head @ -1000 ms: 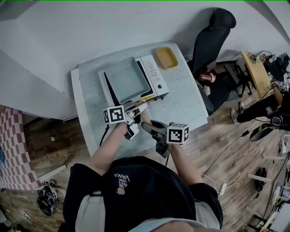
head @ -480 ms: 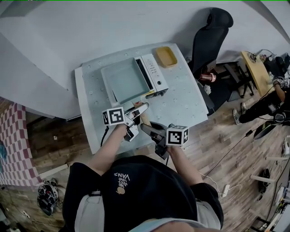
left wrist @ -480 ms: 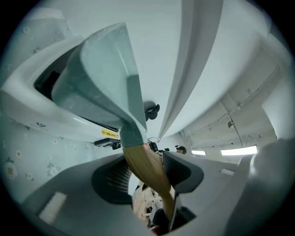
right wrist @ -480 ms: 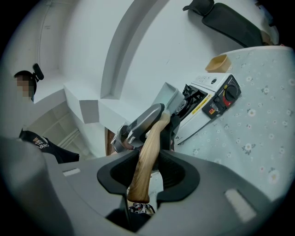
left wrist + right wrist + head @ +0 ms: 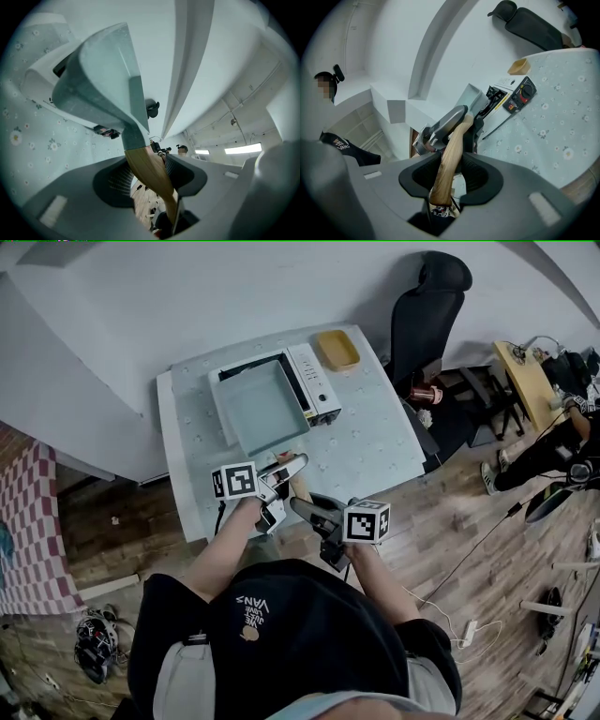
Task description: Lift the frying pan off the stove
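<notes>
A square grey-green frying pan (image 5: 262,407) with a wooden handle (image 5: 299,486) hangs in the air, tilted, above the front left of the white portable stove (image 5: 315,382). Both grippers are shut on the handle. My left gripper (image 5: 287,468) clamps it nearer the pan, and my right gripper (image 5: 312,510) clamps its end. In the left gripper view the pan (image 5: 101,79) rises over the stove (image 5: 40,77), with the handle (image 5: 150,171) between the jaws. In the right gripper view the handle (image 5: 450,150) runs from my right gripper (image 5: 449,176) up to the left gripper (image 5: 445,124).
The stove stands on a table (image 5: 375,442) with a flowered cloth. A yellow dish (image 5: 338,349) lies at its far right corner. A black office chair (image 5: 427,306) stands beside the table on the right. A white wall runs behind.
The pan has come up off the stove and shifted toward me and to the left, baring the stove's dark top at the back. Both grippers kept their hold on the handle.
</notes>
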The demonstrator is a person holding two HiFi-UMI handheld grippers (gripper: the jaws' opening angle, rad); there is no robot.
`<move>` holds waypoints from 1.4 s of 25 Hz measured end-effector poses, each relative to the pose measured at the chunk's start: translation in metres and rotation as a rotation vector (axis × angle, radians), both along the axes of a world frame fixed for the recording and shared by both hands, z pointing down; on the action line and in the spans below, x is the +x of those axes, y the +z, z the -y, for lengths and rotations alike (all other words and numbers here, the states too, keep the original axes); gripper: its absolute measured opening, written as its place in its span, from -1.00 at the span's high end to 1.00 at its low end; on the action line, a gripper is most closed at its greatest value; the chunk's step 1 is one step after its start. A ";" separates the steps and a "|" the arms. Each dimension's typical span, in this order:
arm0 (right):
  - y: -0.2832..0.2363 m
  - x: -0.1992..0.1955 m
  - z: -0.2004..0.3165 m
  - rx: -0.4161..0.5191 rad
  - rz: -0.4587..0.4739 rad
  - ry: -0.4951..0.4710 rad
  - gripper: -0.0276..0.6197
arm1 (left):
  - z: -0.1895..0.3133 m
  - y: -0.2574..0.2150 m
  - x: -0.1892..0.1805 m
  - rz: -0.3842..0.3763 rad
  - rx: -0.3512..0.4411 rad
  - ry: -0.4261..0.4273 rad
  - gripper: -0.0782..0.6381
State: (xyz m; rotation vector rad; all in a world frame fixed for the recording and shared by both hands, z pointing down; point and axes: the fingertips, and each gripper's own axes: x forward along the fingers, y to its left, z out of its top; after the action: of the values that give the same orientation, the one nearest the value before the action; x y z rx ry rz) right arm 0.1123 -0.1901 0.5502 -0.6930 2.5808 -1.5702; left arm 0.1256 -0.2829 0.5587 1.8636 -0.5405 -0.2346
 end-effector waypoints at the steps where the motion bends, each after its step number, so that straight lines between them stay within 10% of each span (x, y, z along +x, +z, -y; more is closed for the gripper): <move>1: 0.000 0.002 -0.005 0.001 0.002 0.001 0.48 | -0.005 0.000 0.002 0.002 0.002 0.002 0.21; 35: 0.002 0.038 -0.141 0.023 0.030 0.096 0.48 | -0.143 0.002 0.045 -0.006 0.008 0.086 0.21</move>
State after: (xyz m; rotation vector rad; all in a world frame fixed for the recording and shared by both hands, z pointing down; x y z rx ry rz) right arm 0.1504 -0.0490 0.5521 -0.7728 2.5002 -1.5088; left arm 0.1702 -0.1403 0.5603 1.8883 -0.4549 -0.1850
